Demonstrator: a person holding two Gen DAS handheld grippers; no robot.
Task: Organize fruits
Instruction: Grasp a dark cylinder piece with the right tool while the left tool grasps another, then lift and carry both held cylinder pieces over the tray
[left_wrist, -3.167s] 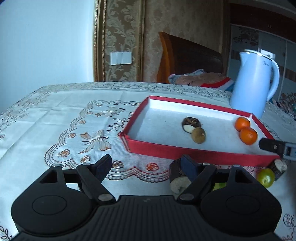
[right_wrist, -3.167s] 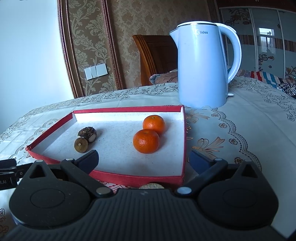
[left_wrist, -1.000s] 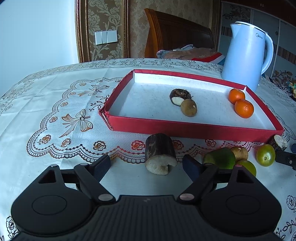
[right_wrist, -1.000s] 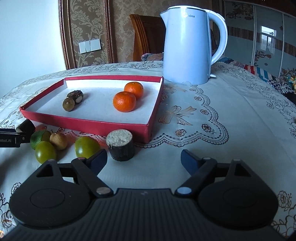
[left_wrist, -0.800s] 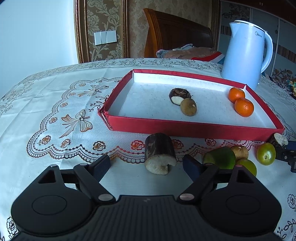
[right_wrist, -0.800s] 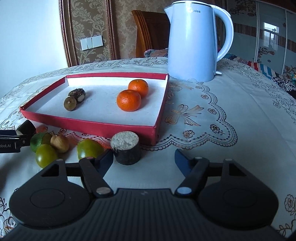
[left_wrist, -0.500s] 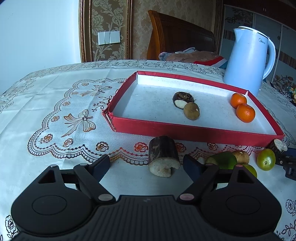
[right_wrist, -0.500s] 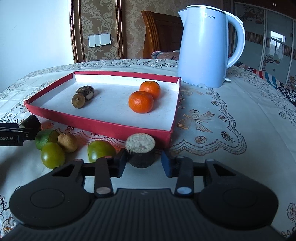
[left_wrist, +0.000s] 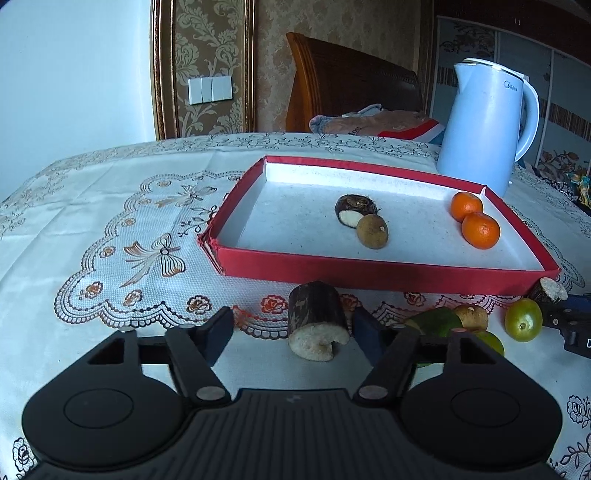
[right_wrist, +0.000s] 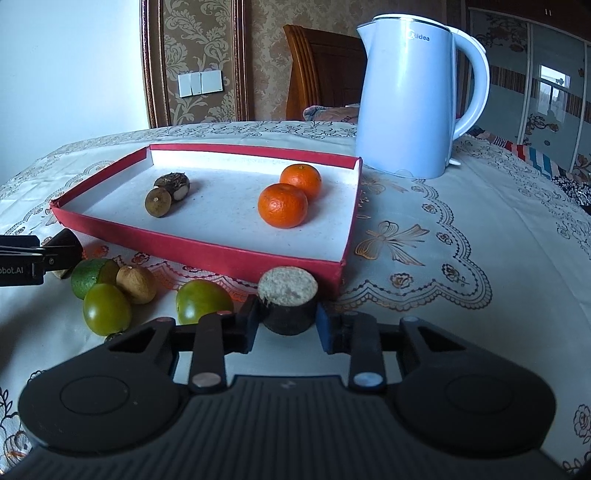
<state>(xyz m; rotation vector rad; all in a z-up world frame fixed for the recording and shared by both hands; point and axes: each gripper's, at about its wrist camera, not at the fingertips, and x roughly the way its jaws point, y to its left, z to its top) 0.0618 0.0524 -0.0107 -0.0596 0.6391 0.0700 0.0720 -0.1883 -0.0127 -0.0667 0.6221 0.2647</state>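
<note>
A red tray (left_wrist: 369, 271) (right_wrist: 207, 251) holds two oranges (right_wrist: 282, 205), a brown round fruit (right_wrist: 158, 202) and a dark water chestnut (right_wrist: 173, 184). My right gripper (right_wrist: 286, 326) is shut on an upright dark sugarcane stub (right_wrist: 288, 299) just before the tray's near corner. My left gripper (left_wrist: 293, 332) is open around a lying sugarcane piece (left_wrist: 317, 325) with its right finger close beside it. Green fruits (right_wrist: 107, 308) (right_wrist: 201, 301), a lime (right_wrist: 92, 277) and a tan longan (right_wrist: 136, 283) lie on the cloth between the grippers.
A pale blue kettle (right_wrist: 413, 99) stands behind the tray's right end. The table wears a cream embroidered cloth (left_wrist: 110, 229). A wooden chair (left_wrist: 351, 81) with folded cloth stands behind the table.
My right gripper has closed from wide open onto the upright sugarcane stub. My left gripper has moved in, its fingers now on both sides of the lying sugarcane piece.
</note>
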